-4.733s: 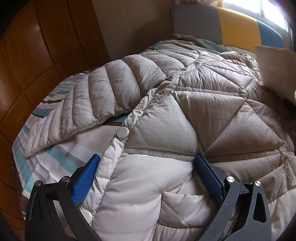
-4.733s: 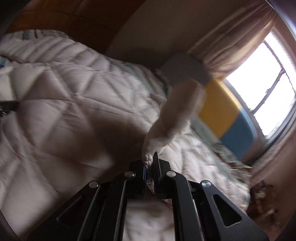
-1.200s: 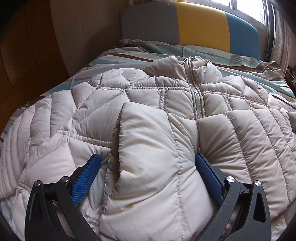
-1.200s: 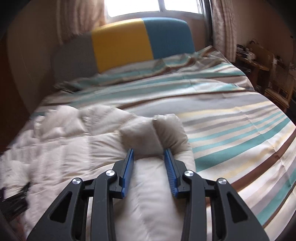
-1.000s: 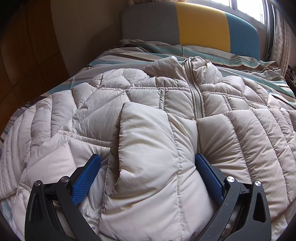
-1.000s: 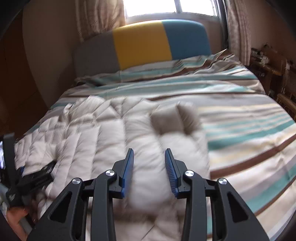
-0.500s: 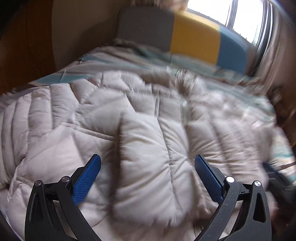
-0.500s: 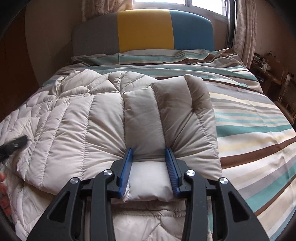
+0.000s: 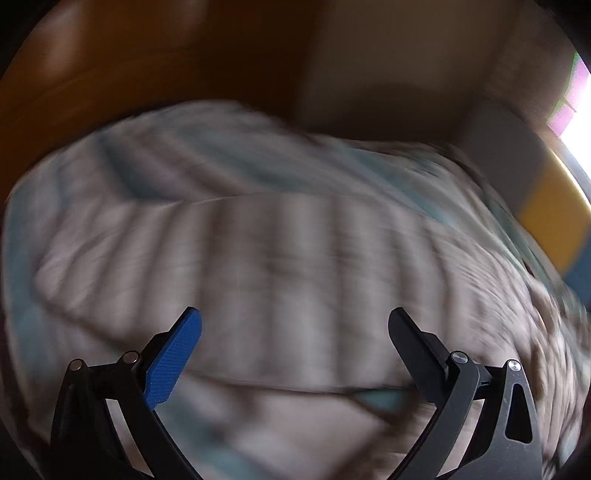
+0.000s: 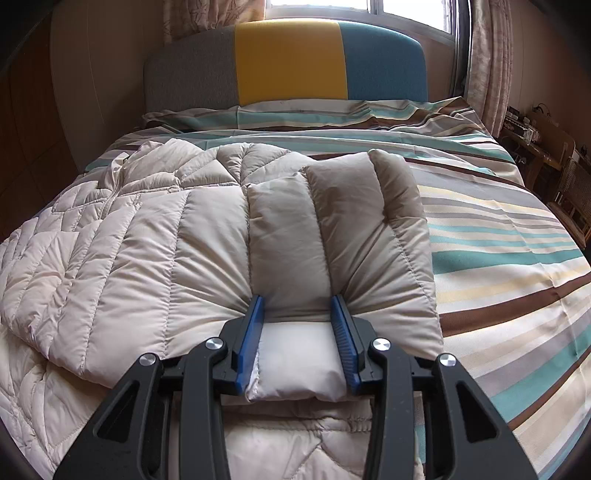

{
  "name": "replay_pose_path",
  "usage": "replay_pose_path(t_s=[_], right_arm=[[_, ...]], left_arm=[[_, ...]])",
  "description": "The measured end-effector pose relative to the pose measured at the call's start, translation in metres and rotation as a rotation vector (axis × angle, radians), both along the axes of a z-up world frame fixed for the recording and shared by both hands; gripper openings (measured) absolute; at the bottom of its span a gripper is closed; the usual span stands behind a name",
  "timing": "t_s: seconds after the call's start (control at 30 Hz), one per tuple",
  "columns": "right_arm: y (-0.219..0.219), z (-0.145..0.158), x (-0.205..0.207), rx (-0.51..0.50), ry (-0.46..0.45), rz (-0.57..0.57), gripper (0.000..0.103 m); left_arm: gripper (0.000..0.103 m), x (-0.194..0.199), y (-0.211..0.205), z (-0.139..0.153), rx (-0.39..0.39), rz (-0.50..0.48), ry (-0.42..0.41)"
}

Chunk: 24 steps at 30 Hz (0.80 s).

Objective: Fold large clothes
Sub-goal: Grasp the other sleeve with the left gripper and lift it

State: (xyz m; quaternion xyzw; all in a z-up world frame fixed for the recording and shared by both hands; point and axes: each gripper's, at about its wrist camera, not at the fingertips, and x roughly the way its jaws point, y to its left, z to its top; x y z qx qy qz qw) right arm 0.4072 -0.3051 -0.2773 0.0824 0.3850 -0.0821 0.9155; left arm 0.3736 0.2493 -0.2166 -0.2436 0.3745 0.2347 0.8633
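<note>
This is a bedroom in a home. A bed [image 10: 509,236] fills most of the right wrist view, made up with a striped cover [image 10: 491,258] in teal, brown, cream and grey, and a pillow [image 10: 332,110] in the same stripes lies at its head. Behind it stands a padded headboard [image 10: 288,62] in grey, yellow and blue panels. Above that a window [image 10: 354,7] lets in daylight, with patterned curtains [image 10: 484,55] on both sides. Wooden furniture [image 10: 543,155] with small clutter stands by the right wall. A puffy jacket [image 10: 147,240] lies spread on the bed. The left wrist view is blurred; it shows wood panelling [image 9: 147,55] beside the bed.
</note>
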Motion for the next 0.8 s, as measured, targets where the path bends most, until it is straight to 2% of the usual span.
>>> replay_pose_path(t_s=[0.13,0.23,0.4,0.57,0.63,0.7,0.8], right_arm=[[-0.001,0.0,-0.001,0.005,-0.002,0.002,0.038],[-0.001,0.001,-0.001,0.009,-0.004,0.003,0.039],[-0.002,0.001,-0.001,0.01,-0.004,0.003,0.039],[-0.002,0.0,-0.001,0.015,-0.005,0.004,0.039],[-0.001,0.0,-0.001,0.014,-0.005,0.004,0.039],[-0.002,0.0,0.0,0.014,-0.005,0.004,0.039],[-0.002,0.0,-0.001,0.015,-0.006,0.004,0.04]], left_arm=[[0.1,-0.039,0.053,-0.016,-0.197,0.231,-0.031],[0.1,-0.056,0.069,-0.025,-0.221,0.313,-0.034],[0.097,-0.067,0.074,-0.029,-0.229,0.338,-0.089],[0.096,-0.064,0.086,-0.035,-0.275,0.395,-0.246],[0.08,-0.057,0.088,-0.035,-0.252,0.405,-0.238],[0.057,-0.053,0.09,-0.036,-0.231,0.415,-0.21],[0.033,-0.054,0.089,-0.04,-0.213,0.438,-0.208]])
